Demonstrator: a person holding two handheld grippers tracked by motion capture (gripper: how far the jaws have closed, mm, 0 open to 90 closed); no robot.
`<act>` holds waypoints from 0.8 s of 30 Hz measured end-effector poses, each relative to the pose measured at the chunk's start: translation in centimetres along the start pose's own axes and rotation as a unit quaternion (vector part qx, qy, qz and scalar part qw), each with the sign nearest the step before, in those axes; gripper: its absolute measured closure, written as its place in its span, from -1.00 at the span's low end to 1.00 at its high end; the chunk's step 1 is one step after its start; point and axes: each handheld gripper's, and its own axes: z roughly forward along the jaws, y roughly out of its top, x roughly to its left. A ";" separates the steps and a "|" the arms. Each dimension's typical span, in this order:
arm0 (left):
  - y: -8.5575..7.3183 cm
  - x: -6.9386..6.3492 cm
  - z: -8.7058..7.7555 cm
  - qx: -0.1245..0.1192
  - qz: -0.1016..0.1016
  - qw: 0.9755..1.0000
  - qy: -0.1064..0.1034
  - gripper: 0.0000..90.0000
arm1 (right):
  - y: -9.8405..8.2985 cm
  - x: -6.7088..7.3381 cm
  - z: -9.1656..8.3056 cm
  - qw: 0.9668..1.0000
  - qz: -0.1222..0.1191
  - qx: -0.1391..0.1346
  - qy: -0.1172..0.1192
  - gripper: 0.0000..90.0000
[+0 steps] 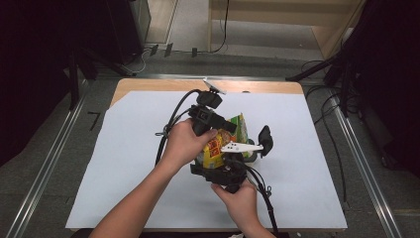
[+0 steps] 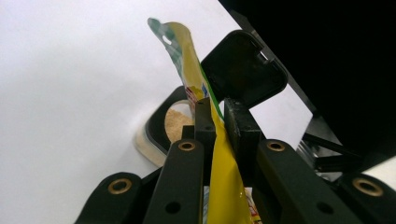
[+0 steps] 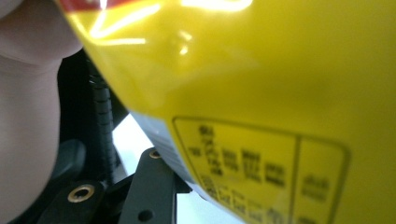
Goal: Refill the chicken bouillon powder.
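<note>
The yellow pouch [image 1: 218,148] is held upright just beside the open black-lidded container [image 2: 173,123] on the table [image 1: 124,163]. Its upper edge is clamped between the narrowed jaws of the left tool [image 2: 217,116]. Its lower part is gripped by the right tool [image 1: 220,166].

White paper sheet [image 1: 124,163] over a wooden table [image 1: 148,84].

floor [image 1: 49,148]: grey, lying around wooden table [image 1: 148,84] | white sheet [image 1: 124,163] covering tabletop | black curtains [image 1: 29,59] hanging beside
</note>
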 end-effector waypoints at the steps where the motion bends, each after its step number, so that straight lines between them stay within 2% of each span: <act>1: 0.1 -0.1 0.0 0.002 0.000 1.000 0.001 0.88 | 0.0 0.0 0.0 1.000 0.002 -0.003 0.004 0.53; 3: 0.2 -0.3 0.1 0.007 0.001 1.000 0.002 0.87 | 0.0 0.1 0.1 1.000 0.005 -0.008 0.007 0.44; 6: 0.4 -0.6 0.2 0.013 0.005 1.000 0.006 0.87 | 0.0 0.1 0.1 1.000 0.012 -0.014 0.012 0.43; 11: 0.3 -1.0 0.4 0.017 0.010 1.000 0.006 0.86 | -0.3 0.1 0.2 1.000 0.001 -0.017 -0.004 0.54; 14: 0.4 -1.4 0.4 0.015 0.019 1.000 0.013 0.89 | -0.4 0.1 0.1 1.000 0.001 -0.015 -0.003 0.58; 19: 0.6 -1.3 0.0 0.007 0.021 1.000 0.015 0.91 | -0.1 0.1 -0.1 1.000 -0.006 -0.015 -0.005 0.59; 22: 0.6 -1.2 0.3 0.018 0.017 1.000 0.013 0.91 | -0.2 0.1 -0.1 1.000 0.000 -0.013 -0.002 0.59; 24: 0.6 -1.3 0.6 0.021 0.016 1.000 0.010 0.90 | -0.4 -0.1 0.1 1.000 0.012 -0.010 0.008 0.57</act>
